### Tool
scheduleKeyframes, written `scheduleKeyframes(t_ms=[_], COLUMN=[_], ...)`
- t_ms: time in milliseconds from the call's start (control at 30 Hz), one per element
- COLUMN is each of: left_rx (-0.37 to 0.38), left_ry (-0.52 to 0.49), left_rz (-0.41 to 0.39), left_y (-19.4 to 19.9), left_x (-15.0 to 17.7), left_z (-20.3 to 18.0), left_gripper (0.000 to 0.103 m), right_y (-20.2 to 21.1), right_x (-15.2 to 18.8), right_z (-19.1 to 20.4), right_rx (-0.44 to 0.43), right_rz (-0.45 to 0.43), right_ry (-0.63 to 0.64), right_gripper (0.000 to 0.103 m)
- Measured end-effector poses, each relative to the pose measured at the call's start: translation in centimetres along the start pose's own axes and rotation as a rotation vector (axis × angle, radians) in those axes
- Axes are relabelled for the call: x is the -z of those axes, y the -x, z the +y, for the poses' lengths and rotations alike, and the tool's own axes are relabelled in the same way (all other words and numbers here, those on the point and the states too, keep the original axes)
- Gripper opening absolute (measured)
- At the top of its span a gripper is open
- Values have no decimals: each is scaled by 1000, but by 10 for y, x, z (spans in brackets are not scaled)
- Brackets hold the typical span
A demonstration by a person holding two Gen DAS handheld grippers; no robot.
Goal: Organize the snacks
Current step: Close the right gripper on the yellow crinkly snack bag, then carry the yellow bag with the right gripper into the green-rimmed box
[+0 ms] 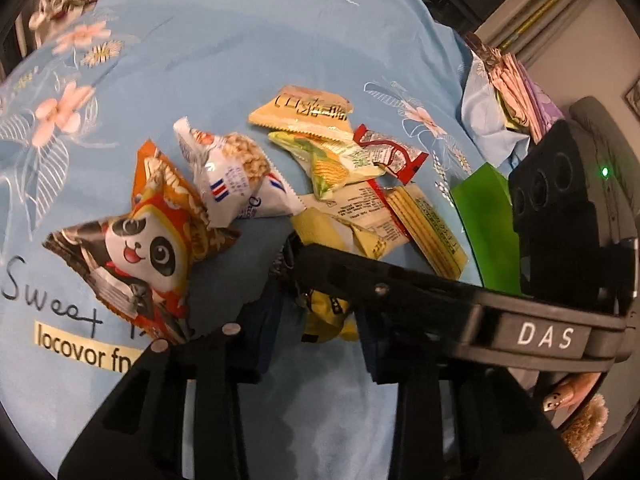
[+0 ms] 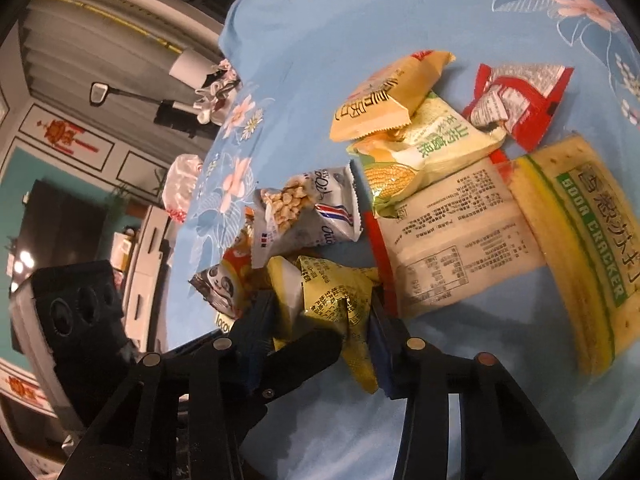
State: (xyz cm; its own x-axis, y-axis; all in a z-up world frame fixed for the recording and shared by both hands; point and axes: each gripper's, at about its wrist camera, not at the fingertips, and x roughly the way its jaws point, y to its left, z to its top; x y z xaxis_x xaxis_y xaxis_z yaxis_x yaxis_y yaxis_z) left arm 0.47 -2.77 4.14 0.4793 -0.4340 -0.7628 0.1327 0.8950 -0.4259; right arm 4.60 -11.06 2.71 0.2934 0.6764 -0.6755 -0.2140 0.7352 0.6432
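Blue floral bedsheet (image 1: 248,40) covers the surface, with a teal wall and dark furniture off its edge in the right wrist view. Right gripper (image 2: 324,332) is clenched on a crumpled yellow packet (image 2: 336,300), which rises between its jaws. Left gripper (image 1: 312,340) is spread wide, the same packet (image 1: 326,312) just beside its fingers. Beyond lie the panda bag (image 1: 140,256), popcorn bag (image 2: 300,212) and soda cracker pack (image 2: 576,240), its long axis running toward the camera.
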Motion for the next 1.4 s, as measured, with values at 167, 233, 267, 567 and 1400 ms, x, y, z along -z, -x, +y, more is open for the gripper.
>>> scheduleKeyframes(t_ms=[167, 233, 267, 567, 1400], left_rx=[2, 13, 20, 93, 312], left_ry=[-39, -60, -76, -220, -447], left_rz=[-31, -56, -73, -185, -3], left_y=[9, 17, 22, 53, -46], left_x=[-4, -7, -10, -37, -50], left_z=[-13, -21, -26, -84, -225], left_gripper=[35, 35, 35, 35, 33], right_y=[16, 28, 34, 117, 228], right_x=[-1, -2, -3, -7, 20], right_z=[10, 17, 21, 43, -76], right_rx=[-3, -7, -8, 11, 157], right_rz=[-42, -75, -93, -293, -554], right_ry=[26, 42, 48, 93, -255], right_gripper=[43, 43, 43, 43, 43])
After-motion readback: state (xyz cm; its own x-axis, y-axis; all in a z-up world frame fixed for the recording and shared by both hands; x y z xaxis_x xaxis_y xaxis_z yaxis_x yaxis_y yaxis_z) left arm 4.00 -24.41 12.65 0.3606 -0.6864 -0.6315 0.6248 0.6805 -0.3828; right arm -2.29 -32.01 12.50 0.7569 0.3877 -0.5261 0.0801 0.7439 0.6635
